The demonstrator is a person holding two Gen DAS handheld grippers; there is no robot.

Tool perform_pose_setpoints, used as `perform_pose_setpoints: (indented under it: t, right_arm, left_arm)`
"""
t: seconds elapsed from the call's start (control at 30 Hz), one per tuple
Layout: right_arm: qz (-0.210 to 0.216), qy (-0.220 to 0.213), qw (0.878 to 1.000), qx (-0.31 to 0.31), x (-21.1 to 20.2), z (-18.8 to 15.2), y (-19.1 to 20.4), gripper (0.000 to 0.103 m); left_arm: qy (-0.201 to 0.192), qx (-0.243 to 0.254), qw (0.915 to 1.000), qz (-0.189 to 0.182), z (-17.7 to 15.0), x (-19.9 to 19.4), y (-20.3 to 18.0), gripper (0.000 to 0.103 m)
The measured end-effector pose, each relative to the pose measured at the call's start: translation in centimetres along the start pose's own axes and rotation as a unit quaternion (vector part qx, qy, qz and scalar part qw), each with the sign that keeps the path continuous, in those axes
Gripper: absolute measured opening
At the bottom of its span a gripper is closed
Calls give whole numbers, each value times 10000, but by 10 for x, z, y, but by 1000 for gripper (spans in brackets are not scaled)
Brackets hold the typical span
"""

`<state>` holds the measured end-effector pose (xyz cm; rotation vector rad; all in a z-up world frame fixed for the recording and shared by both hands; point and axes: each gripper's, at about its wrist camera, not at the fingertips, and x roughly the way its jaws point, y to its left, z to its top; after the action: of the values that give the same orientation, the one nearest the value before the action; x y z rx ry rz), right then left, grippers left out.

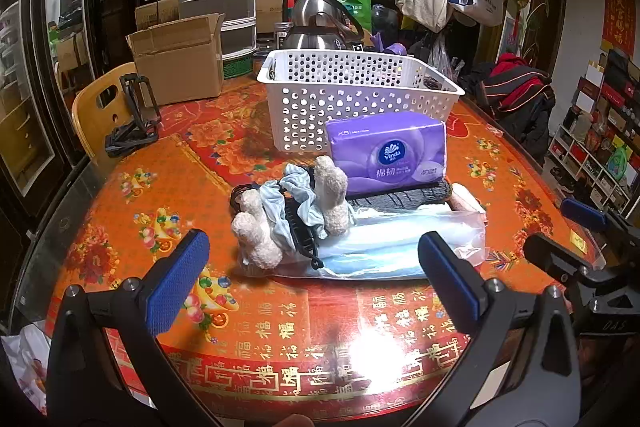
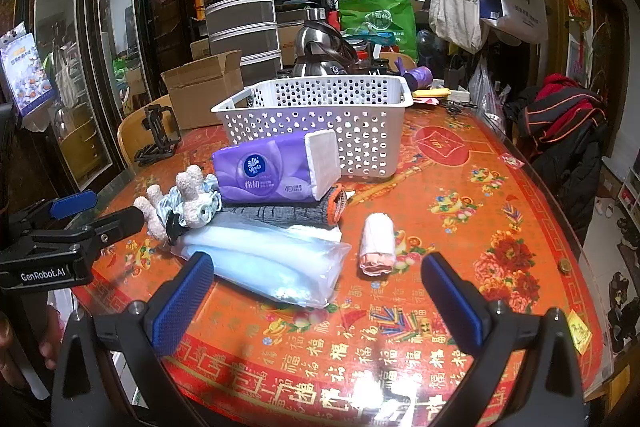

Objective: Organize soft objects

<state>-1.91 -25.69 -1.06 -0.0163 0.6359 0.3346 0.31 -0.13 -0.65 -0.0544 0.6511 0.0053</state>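
Note:
A white perforated basket [image 1: 320, 99] [image 2: 360, 135] stands on the red patterned table. In front of it lies a purple tissue pack [image 1: 386, 151] [image 2: 260, 173] on a grey knit cloth [image 1: 400, 197] [image 2: 280, 215]. Beside these lie a plastic bag of blue face masks [image 1: 380, 247] [image 2: 272, 267], a white fuzzy toy with a blue scrunchie [image 1: 296, 211] [image 2: 180, 203], and a pink rolled cloth [image 2: 378, 243]. My left gripper [image 1: 312, 283] is open and empty just before the masks and toy. My right gripper [image 2: 316, 303] is open and empty, the mask bag's corner between its fingers.
A cardboard box [image 1: 180, 63] and a black folding stand [image 1: 136, 123] sit at the table's far left by a wooden chair [image 1: 100, 115]. A steel kettle [image 1: 320, 23] stands behind the basket. Bags hang at the back right. A coat [image 2: 568, 131] lies off the right edge.

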Motion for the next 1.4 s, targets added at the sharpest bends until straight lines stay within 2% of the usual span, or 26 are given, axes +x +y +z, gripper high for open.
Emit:
perform_pose_setpoints:
  t: [0.3,0.5,0.57,0.6,0.67,0.77,0.9,0.97,1.03,1.13,1.17,1.33,1.4]
  right_arm:
    - [54,-15,10000,29,1,0,0,103]
    - [473,-195,9987,32,15,10,13,103]
    - [533,-288,9981,-122,24,14,26,103]
    - [524,-307,9979,-229,29,16,34,103]
    - [553,-266,9974,-384,42,21,48,103]
    - [765,-121,9954,-558,60,26,68,96]
    - [861,-99,9941,-658,72,30,82,88]
    - [955,-52,9929,-709,79,32,86,81]
    - [992,20,9920,-776,85,34,90,72]
    - [1068,84,9905,-860,91,36,96,61]
    - [1082,93,9902,-879,94,36,98,58]
    - [1108,124,9881,-1063,101,40,111,52]
    - [1133,161,9871,-1124,105,41,117,47]
  left_arm:
    - [26,13,10000,46,-2,5,0,103]
    - [-339,-211,9992,61,4,6,29,103]
    - [-183,-338,9992,108,6,15,45,103]
    - [-4,-386,9993,26,6,24,54,103]
    - [67,-548,9984,-84,5,31,68,103]
    - [52,-817,9965,-183,4,39,88,103]
    - [50,-714,9974,-85,-1,46,92,101]
    - [88,-700,9974,-167,-1,53,92,94]
    - [126,-689,9974,-189,-4,58,91,78]
    - [215,-682,9972,-215,-9,66,89,64]
    - [224,-716,9968,-259,-10,68,90,62]
    - [146,-741,9960,-468,-11,70,89,41]
    - [111,-678,9964,-498,-11,70,86,37]
